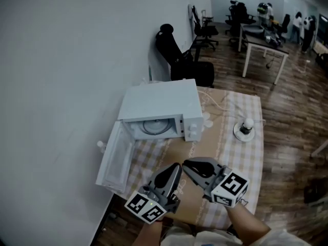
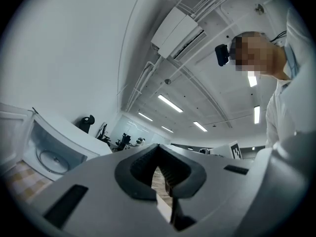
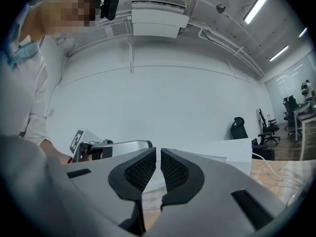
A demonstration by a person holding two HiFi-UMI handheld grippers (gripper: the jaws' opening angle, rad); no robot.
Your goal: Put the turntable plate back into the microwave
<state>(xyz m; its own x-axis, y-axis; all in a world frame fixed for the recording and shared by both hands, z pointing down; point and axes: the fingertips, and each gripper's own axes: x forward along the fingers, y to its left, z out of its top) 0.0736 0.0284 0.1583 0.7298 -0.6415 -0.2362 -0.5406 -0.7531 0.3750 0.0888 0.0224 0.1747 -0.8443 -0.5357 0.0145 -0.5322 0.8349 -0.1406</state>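
At the far left corner of the table (image 1: pixel 241 155), against the white wall (image 1: pixel 61 60), the white microwave (image 1: pixel 161 99) was seen with its door (image 1: pixel 115 160) swung fully open toward the left edge. The turntable plate (image 1: pixel 152 126) was seen lying flat on the floor of the cavity. It was also caught at the lower left of the left gripper view, inside the open cavity. The table was covered by a checked cloth (image 1: pixel 147 157), which was crossed from far edge to near edge by a brown strip (image 1: pixel 218 117). Near the right edge, well apart from the microwave, a small round white object (image 1: pixel 246 129) was set.

Over the near edge, both grippers were held side by side, clear of the microwave and angled upward. The left gripper (image 1: pixel 177 167) was shown with its jaws drawn together at the tips, and nothing was gripped between them. The right gripper (image 1: pixel 186 163) was shown with its ribbed pads (image 3: pixel 140 171) brought almost flush, only a narrow slit being left, and nothing was held in it. The tips of the two grippers were just beside each other.

Beyond the far edge, black office chairs (image 1: pixel 179 55) and desks (image 1: pixel 264 42) were visible on a wooden floor (image 1: pixel 292 101).
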